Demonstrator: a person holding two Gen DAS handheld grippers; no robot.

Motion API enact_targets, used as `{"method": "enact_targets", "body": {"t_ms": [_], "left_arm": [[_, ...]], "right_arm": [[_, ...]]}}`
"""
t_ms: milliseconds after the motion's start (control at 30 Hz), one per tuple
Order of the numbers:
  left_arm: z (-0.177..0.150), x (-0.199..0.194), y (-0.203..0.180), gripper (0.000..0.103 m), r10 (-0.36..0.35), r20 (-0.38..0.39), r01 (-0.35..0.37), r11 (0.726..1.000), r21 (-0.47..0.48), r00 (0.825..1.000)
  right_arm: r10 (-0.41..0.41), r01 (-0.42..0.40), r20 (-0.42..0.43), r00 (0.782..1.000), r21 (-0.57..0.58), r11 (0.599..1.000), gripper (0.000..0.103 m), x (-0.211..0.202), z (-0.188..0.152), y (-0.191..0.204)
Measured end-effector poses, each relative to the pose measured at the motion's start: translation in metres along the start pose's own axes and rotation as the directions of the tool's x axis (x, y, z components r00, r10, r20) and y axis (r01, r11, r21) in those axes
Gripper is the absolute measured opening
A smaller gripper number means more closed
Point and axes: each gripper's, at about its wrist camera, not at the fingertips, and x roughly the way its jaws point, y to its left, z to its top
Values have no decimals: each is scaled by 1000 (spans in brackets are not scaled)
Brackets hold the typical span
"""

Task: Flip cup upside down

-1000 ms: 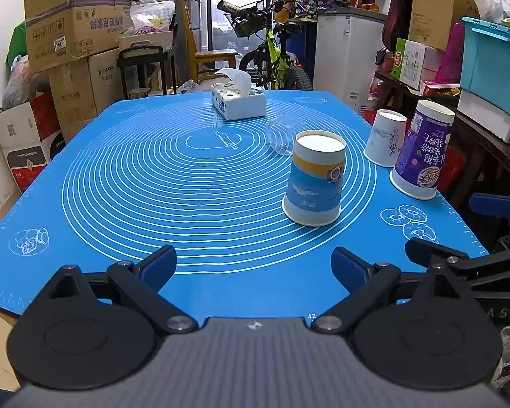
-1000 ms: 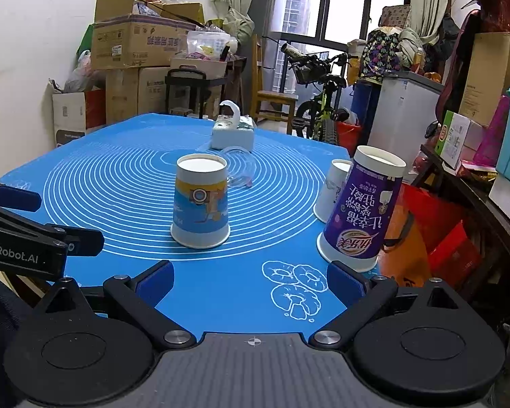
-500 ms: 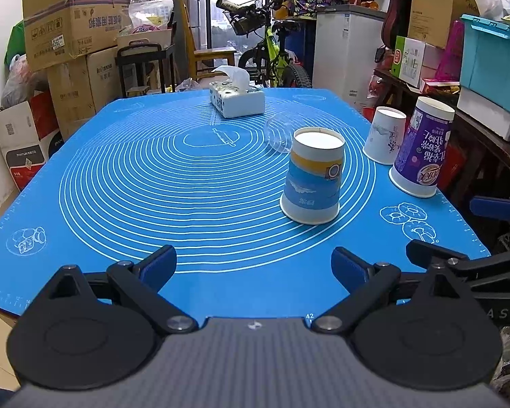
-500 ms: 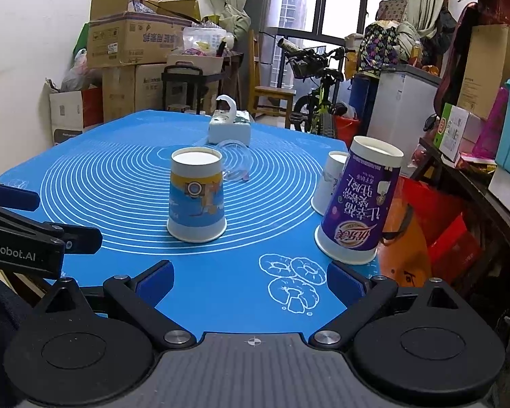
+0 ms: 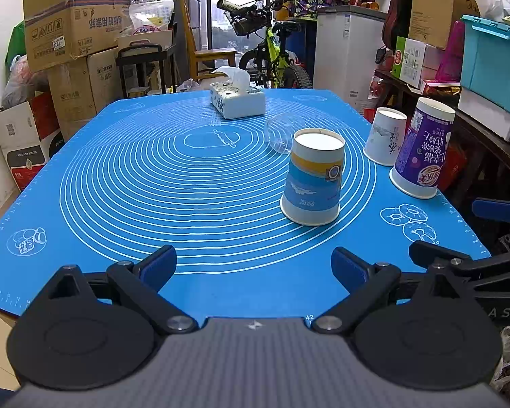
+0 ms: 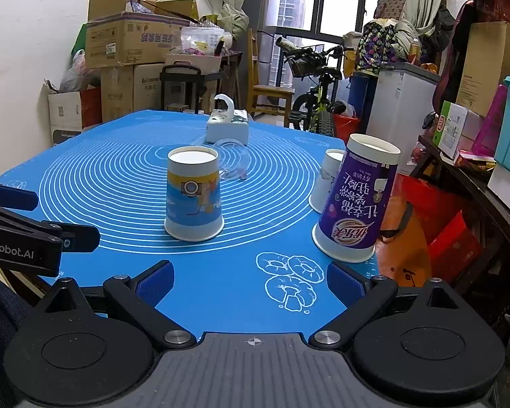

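Observation:
A blue and yellow paper cup (image 5: 312,178) stands upside down on the blue mat (image 5: 153,183); it also shows in the right wrist view (image 6: 193,195). A tall purple cup (image 5: 421,149) (image 6: 355,200) and a small white cup (image 5: 384,136) (image 6: 323,183) stand upside down at the mat's right edge. A clear glass cup (image 5: 278,132) (image 6: 233,161) lies on its side behind the blue cup. My left gripper (image 5: 253,267) is open and empty, near the front edge. My right gripper (image 6: 248,280) is open and empty, in front of the purple cup.
A tissue box (image 5: 236,100) sits at the far end of the mat. Cardboard boxes (image 5: 71,34) are stacked at the left, a bicycle (image 5: 272,57) and white cabinet (image 5: 346,54) stand behind, and cluttered shelves (image 5: 486,68) are on the right.
Both grippers have drifted slightly back and lower; the cups look a little farther off. The cups have not moved.

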Motion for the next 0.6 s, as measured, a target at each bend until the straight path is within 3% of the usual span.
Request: {"method": "enact_targets", "body": {"t_ms": [600], "left_arm": [[1,0,1,97,3,0,-3,1000,4,1000]], "right_arm": [[1,-1,1,1000,-2,1000,96,-3,1,-1]]}}
